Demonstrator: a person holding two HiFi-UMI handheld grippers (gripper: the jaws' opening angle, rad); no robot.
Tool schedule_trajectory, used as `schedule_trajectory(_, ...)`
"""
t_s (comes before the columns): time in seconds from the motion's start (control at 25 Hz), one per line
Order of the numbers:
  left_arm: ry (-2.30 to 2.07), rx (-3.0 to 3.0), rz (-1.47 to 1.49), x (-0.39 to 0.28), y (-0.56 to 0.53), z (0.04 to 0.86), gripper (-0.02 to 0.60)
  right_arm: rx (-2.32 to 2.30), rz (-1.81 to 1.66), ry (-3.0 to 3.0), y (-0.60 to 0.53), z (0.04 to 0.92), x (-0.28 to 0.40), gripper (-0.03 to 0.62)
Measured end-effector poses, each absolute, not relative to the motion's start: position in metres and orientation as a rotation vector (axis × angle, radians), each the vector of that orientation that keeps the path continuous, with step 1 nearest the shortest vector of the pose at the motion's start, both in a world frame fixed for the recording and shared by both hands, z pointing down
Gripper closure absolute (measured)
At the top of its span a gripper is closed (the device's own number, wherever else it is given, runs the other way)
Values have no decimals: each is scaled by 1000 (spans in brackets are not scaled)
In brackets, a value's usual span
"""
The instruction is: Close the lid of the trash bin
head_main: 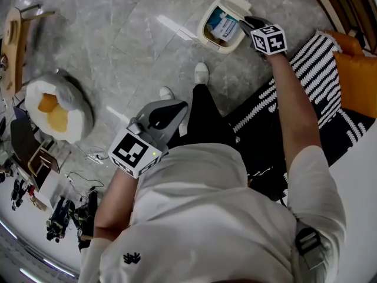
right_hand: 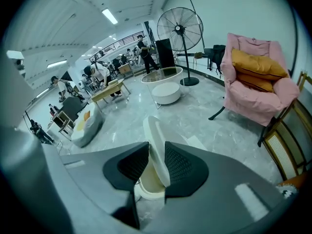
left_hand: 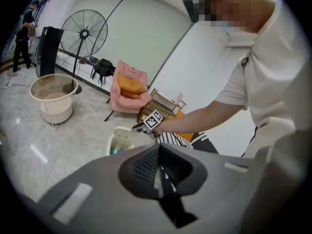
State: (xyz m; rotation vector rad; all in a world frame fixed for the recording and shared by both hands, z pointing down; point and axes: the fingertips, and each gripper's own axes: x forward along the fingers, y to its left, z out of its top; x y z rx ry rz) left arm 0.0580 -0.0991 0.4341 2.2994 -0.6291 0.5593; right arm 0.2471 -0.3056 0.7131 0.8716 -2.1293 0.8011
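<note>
- Where the person stands on the grey marble floor (head_main: pixel 135 46), the right arm stretches forward and down to the trash bin (head_main: pixel 204 33), which sits on the floor just ahead of the person's white shoes (head_main: pixel 201 72).
- The right gripper (head_main: pixel 246 22) meets the bin at its far edge; in its own view the right gripper (right_hand: pixel 156 167) has both jaws pressed against the cream lid (right_hand: pixel 155 140), one on each face.
- The lid stands raised on edge above the bin body (right_hand: pixel 148 186), so the bin is open.
- From the head view, blue and white contents (head_main: pixel 224 25) show inside the open bin, and the lid (head_main: pixel 238 5) rises at the rim's far side.
- The left gripper (head_main: pixel 177 107) is held close to the person's body, well apart from the bin.
- In its own view the left gripper (left_hand: pixel 160 155) has its jaws drawn together with nothing between them; the bin (left_hand: pixel 119 139) and the other gripper (left_hand: pixel 139 128) appear beyond it.
- A black-and-white striped rug (head_main: pixel 318 63) lies to the person's right, beside the bin.
- A white beanbag (head_main: pixel 56 108) with orange cushions lies on the floor to the left.
- A pink armchair (right_hand: pixel 256 89) with an orange cushion and a standing fan (right_hand: pixel 179 28) stand farther off.
</note>
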Motion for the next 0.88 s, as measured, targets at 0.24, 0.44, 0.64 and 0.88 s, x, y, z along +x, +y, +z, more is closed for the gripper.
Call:
schedule_trajectory(0.24, -629, 2300, 548, 50, -98, 435, 525, 825, 799, -2108, -285, 724, 234, 515)
schedule_trajectory(0.44, -625, 2293, 561, 42, -96, 435, 525, 803, 816, -2085, -270, 732, 226, 516)
schedule_trajectory(0.64, -645, 2289, 555, 33, -96, 438, 525, 790, 829, -2065, -257, 745, 219, 516)
schedule_trajectory(0.88, -643, 2277, 575, 29, -90, 444, 525, 751, 835, -2049, -244, 761, 211, 516)
